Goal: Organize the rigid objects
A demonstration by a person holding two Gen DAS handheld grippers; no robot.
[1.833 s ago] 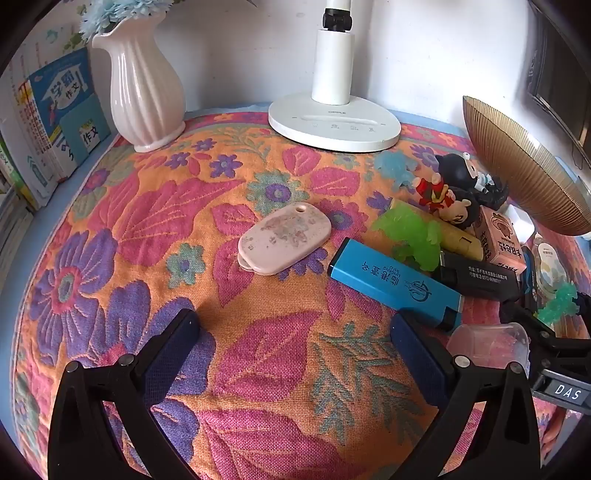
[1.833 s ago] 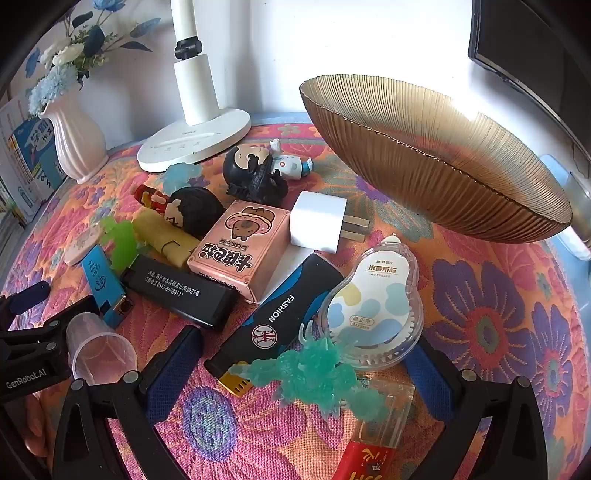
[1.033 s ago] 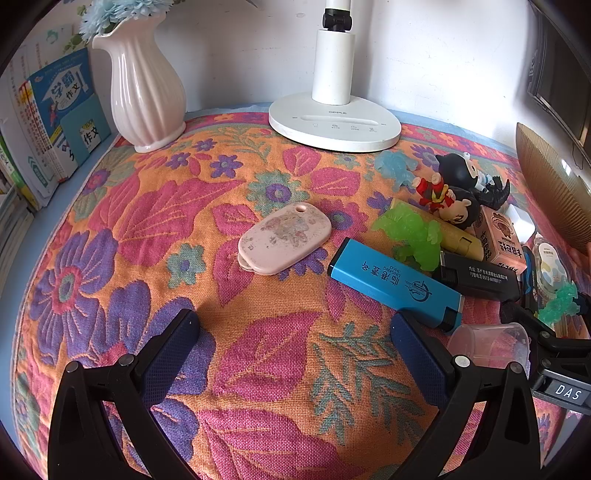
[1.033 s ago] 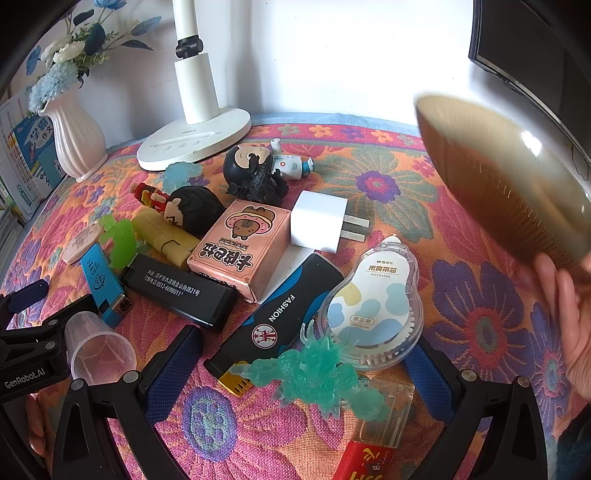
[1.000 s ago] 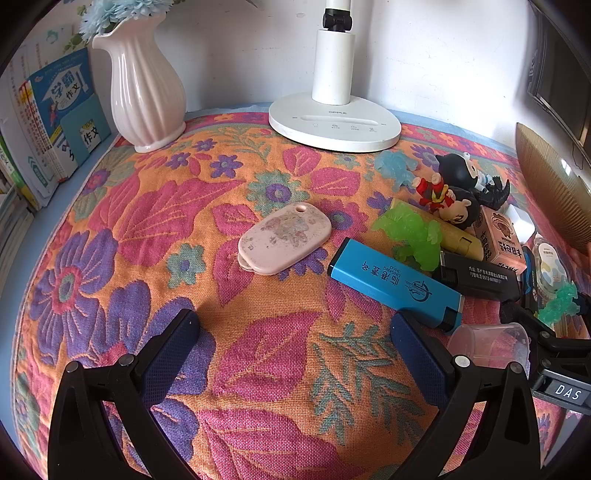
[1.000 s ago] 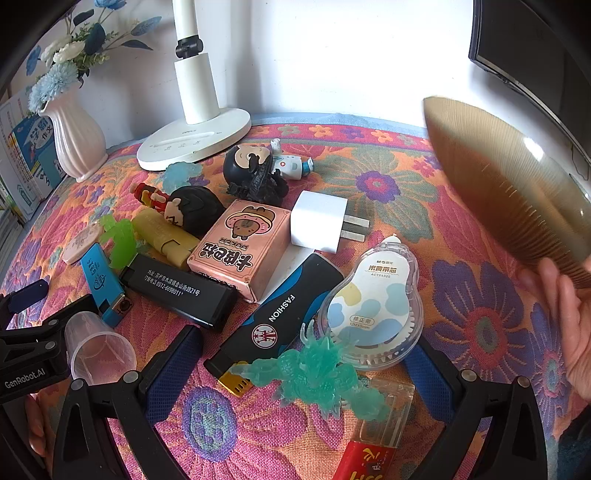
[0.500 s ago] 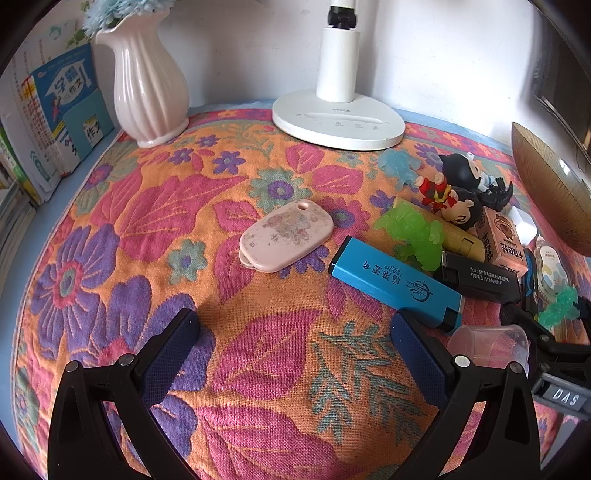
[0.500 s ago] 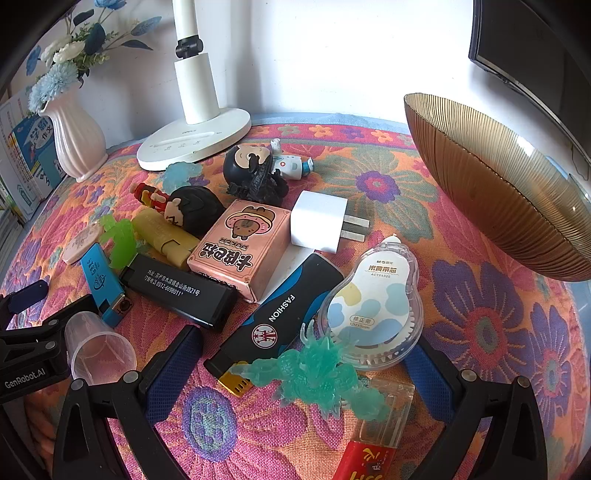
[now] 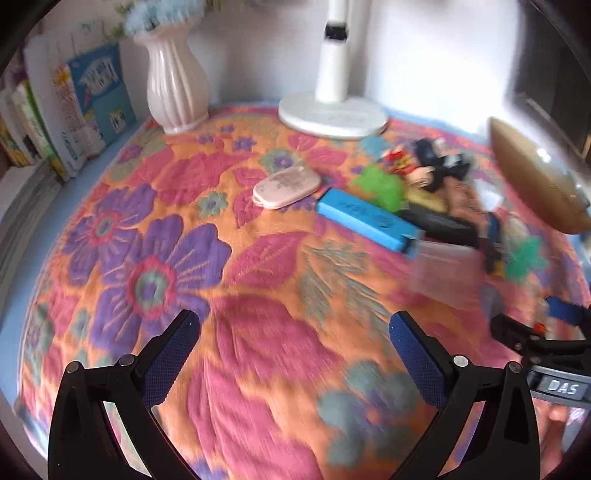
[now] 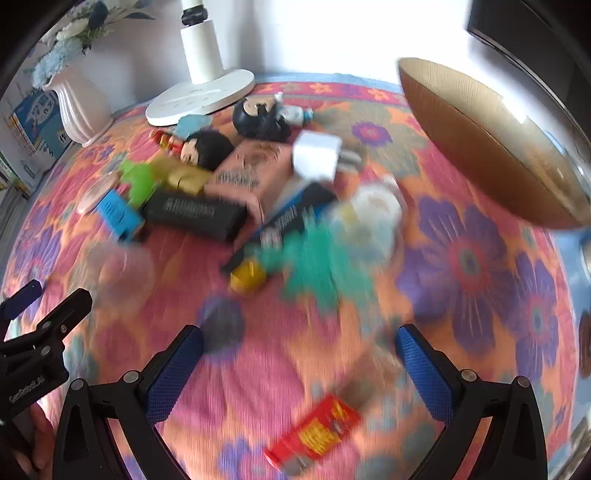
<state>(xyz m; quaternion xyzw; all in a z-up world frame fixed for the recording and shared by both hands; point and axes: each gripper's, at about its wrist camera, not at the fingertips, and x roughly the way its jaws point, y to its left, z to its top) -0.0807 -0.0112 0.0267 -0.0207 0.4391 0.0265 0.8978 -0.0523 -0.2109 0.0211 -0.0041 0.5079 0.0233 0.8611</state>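
Observation:
A heap of small rigid items lies on the floral cloth: a blue lighter (image 9: 364, 218), a pink oval case (image 9: 287, 181), a black lighter (image 10: 194, 213), a pink box (image 10: 248, 176), a white charger (image 10: 317, 157), a teal figure (image 10: 317, 260), a correction tape (image 10: 373, 218), a clear cup (image 9: 445, 271) and a red packet (image 10: 314, 434). A gold ribbed bowl (image 10: 491, 155) sits at the right. My left gripper (image 9: 293, 350) is open and empty, left of the heap. My right gripper (image 10: 301, 360) is open and empty, near the red packet.
A white lamp base (image 9: 332, 116) and a pink vase (image 9: 175, 88) stand at the back. Books (image 9: 62, 122) line the left edge. Toy figures (image 10: 258, 116) lie behind the heap. A dark screen (image 10: 528, 29) is at the far right. Both views are motion-blurred.
Both grippers have pulled back and risen, so the objects look smaller and farther away. The gold bowl was moved by a hand and now rests at the right.

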